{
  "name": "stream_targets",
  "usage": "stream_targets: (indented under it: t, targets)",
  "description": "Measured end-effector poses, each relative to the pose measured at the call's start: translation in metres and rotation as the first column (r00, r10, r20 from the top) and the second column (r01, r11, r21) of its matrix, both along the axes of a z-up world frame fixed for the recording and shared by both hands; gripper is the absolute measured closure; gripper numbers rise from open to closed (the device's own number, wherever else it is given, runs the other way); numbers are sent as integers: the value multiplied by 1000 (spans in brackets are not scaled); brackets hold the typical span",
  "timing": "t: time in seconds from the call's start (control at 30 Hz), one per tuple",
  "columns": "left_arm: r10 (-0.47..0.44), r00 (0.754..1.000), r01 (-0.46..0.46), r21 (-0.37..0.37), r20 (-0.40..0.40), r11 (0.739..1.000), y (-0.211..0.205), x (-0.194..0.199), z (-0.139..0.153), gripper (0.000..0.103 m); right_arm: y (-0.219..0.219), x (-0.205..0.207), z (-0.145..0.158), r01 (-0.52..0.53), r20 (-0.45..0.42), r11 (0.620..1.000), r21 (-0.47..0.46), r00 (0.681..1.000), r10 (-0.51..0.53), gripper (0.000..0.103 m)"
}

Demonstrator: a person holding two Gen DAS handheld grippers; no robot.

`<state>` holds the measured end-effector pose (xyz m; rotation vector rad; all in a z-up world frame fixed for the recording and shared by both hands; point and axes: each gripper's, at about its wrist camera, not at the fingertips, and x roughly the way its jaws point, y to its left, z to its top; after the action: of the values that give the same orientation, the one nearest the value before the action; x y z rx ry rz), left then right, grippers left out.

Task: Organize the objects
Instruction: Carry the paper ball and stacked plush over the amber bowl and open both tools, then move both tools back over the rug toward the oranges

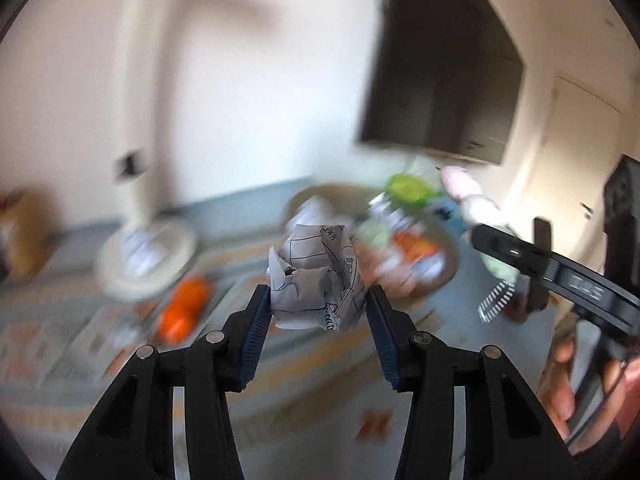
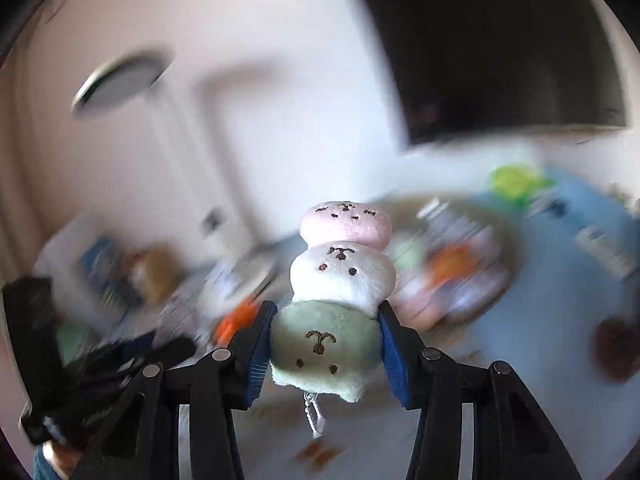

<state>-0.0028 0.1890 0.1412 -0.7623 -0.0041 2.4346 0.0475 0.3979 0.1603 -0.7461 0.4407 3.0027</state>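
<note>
My left gripper (image 1: 318, 300) is shut on a crumpled ball of printed white paper (image 1: 316, 276), held up above the patterned rug. My right gripper (image 2: 326, 316) is shut on a plush toy (image 2: 344, 280) of three stacked balls with faces, pink on top, white, then green; the pads pinch the green ball. The right gripper with the toy (image 1: 476, 204) also shows at the right of the left wrist view. A round basket (image 1: 436, 276) with several blurred items, one orange and one green, lies behind both; it also shows in the right wrist view (image 2: 492, 300).
The background is motion-blurred. A white floor-lamp base (image 1: 148, 256) stands left on the rug, an orange object (image 1: 184, 308) in front of it. A dark TV (image 1: 440, 80) hangs on the wall. A striped item (image 1: 496, 300) lies right of the basket.
</note>
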Motion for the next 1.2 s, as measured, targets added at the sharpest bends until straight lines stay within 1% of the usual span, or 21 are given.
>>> stream_targets:
  t: [0.1, 0.13, 0.23, 0.27, 0.3, 0.33, 0.37, 0.4, 0.5, 0.6, 0.73, 0.8, 0.83, 0.87, 0.93, 0.97, 1.0, 1.03, 1.1, 1.13, 1.2]
  targets:
    - [-28, 999, 27, -28, -39, 999, 45, -29, 4, 58, 38, -33, 1, 58, 35, 998, -28, 998, -57, 55]
    - [-33, 999, 32, -28, -32, 999, 60, -41, 2, 58, 46, -43, 0, 68, 50, 997, -37, 997, -66, 55]
    - [-55, 998, 55, 7, -24, 998, 83, -67, -3, 58, 59, -76, -7, 90, 93, 996, -23, 992, -87, 54]
    - [-48, 998, 48, 5, -37, 999, 90, -74, -4, 54, 59, -82, -9, 88, 98, 996, -17, 992, -86, 54]
    - [-45, 998, 46, 8, -48, 999, 94, -78, -6, 49, 59, -93, -12, 79, 112, 997, -3, 991, -78, 52]
    - [-50, 997, 51, 14, -54, 999, 96, -82, -9, 39, 59, -102, -16, 79, 141, 997, 20, 987, -81, 45]
    - [-44, 998, 44, 0, -47, 999, 97, -85, -10, 17, 59, -109, -20, 83, 169, 996, 44, 981, -90, 42]
    - [-32, 998, 32, -5, -50, 999, 93, -84, -12, 10, 58, -112, -24, 78, 200, 994, 76, 976, -91, 42]
    - [-21, 999, 21, 20, -30, 1000, 67, -73, -14, 10, 56, -100, -32, 49, 199, 995, 83, 978, -64, 42]
    - [24, 1000, -25, 63, 14, 998, 25, -56, -11, 10, 44, -75, -26, 18, 176, 997, 73, 984, -31, 42]
    - [146, 989, -147, 75, 26, 986, -42, -18, -6, 9, -7, -43, -9, -113, 134, 991, 73, 986, 103, 36]
    - [218, 976, -218, 50, 21, 975, -76, 5, -10, 1, -34, -33, -9, -171, 130, 982, 76, 979, 160, 34]
    - [272, 962, -272, 30, 16, 962, -95, 17, -15, 1, -55, -26, -12, -214, 129, 974, 76, 971, 203, 30]
    - [318, 948, -318, 14, 16, 948, -113, 27, -23, 1, -69, -22, -19, -241, 130, 968, 74, 965, 230, 28]
    - [413, 911, -412, -24, 17, 911, -143, 43, -44, 1, -93, -15, -35, -269, 135, 961, 69, 957, 258, 15]
    - [443, 897, -442, -44, 4, 896, -152, 50, -55, 1, -109, -14, -54, -277, 150, 958, 71, 953, 264, 14]
    - [450, 893, -449, -60, 12, 892, -162, 56, -71, 1, -120, -13, -68, -279, 163, 957, 82, 951, 263, 14]
    - [444, 895, -441, -65, 35, 895, -167, 59, -80, 1, -133, -14, -88, -279, 182, 955, 97, 949, 259, 15]
    - [423, 901, -419, -60, 100, 906, -172, 55, -97, 1, -146, -20, -111, -287, 218, 953, 99, 941, 261, 15]
    - [410, 902, -407, -53, 134, 912, -173, 50, -102, 1, -151, -21, -119, -293, 230, 950, 107, 937, 263, 15]
    - [411, 898, -411, -32, 157, 911, -177, 46, -103, 1, -163, -21, -120, -302, 242, 933, 194, 937, 253, 14]
